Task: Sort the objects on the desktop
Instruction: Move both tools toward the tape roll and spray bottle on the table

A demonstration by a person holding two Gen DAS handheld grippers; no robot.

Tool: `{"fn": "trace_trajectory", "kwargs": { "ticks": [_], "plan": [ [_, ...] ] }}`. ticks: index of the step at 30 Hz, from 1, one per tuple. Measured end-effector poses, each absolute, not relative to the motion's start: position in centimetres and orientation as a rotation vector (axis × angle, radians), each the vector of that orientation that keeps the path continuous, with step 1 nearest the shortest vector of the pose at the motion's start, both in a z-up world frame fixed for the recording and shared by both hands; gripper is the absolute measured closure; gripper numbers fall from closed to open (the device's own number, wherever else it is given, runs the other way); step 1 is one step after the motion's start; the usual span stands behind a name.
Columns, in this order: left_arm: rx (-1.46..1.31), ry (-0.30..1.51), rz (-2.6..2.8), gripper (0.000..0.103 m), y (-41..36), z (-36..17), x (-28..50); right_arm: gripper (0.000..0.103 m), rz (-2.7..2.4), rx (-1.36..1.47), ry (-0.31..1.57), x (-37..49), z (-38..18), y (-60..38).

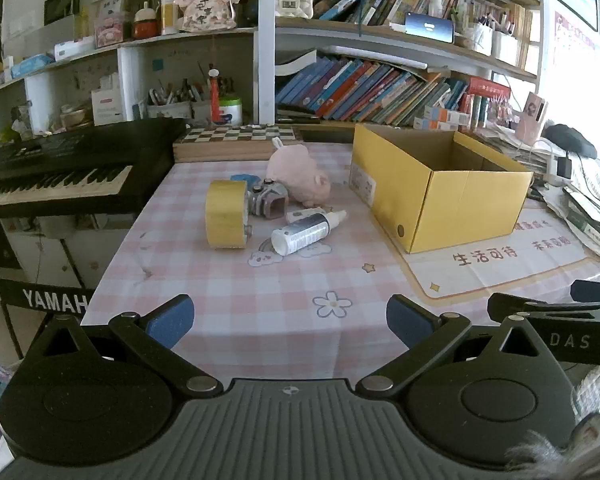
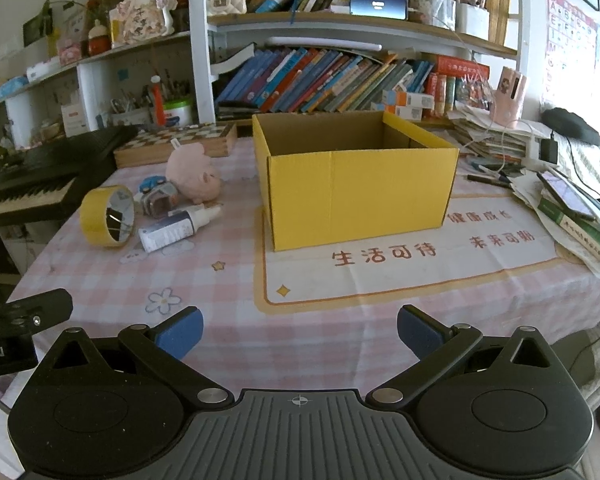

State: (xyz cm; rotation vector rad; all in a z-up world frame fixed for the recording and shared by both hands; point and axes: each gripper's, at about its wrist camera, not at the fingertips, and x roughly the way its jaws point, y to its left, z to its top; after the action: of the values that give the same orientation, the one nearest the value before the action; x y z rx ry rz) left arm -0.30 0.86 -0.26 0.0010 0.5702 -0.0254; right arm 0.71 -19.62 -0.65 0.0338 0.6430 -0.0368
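Against the back wall, white bookshelves (image 2: 340, 76) crammed with leaning books and trinkets; at the left edge, a black keyboard (image 1: 60, 176). In front, a desk (image 2: 300, 340) under a pink checked cloth with flower and star prints. On its right half, an open yellow cardboard box (image 2: 356, 184), mouth up, long side across the right wrist view. Left of the box, well apart, a small cluster: pink plush pig (image 2: 194, 174) farthest back, yellow tape roll (image 2: 106, 216) on edge with its hole facing right, grey toy camera (image 1: 266, 200) between roll and pig, and nearest, a white spray bottle (image 1: 306, 232) lying flat, long axis slanting, nozzle toward the box. Low over the near desk edge, left tongs (image 1: 290, 322) and right tongs (image 2: 300, 332), both spread wide, nothing between.
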Motion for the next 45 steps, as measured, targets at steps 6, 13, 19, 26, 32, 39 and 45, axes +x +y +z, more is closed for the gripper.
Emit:
{"fn": "trace_trajectory", "kwargs": {
  "ticks": [6,13,19,26,32,39,45],
  "plan": [
    [0.003,0.575,-0.029,0.0,0.8,-0.3,-0.2,0.0,-0.035,0.035,0.644,0.7,-0.7,-19.5],
    [0.008,0.608,-0.025,0.0,1.0,-0.8,0.3,0.0,-0.046,0.034,0.649,0.6,-0.8,-19.5],
    [-0.011,0.61,-0.042,0.0,1.5,-0.9,0.5,0.0,-0.042,0.036,0.662,0.8,-1.1,-19.4],
    [-0.011,0.6,-0.055,0.0,1.9,-0.7,0.6,0.0,-0.043,0.022,0.648,0.7,-0.8,-18.9],
    [-0.009,0.6,-0.061,0.0,2.0,-0.6,0.9,0.0,-0.036,0.003,0.636,0.8,-0.5,-18.3],
    [-0.01,0.591,-0.067,0.0,2.6,-0.4,1.1,0.0,-0.033,0.007,0.63,0.9,-0.5,-17.8],
    [-0.02,0.58,-0.077,0.0,3.1,-0.3,1.2,0.0,-0.045,0.0,0.64,1.1,-0.5,-17.2]
  ]
}}
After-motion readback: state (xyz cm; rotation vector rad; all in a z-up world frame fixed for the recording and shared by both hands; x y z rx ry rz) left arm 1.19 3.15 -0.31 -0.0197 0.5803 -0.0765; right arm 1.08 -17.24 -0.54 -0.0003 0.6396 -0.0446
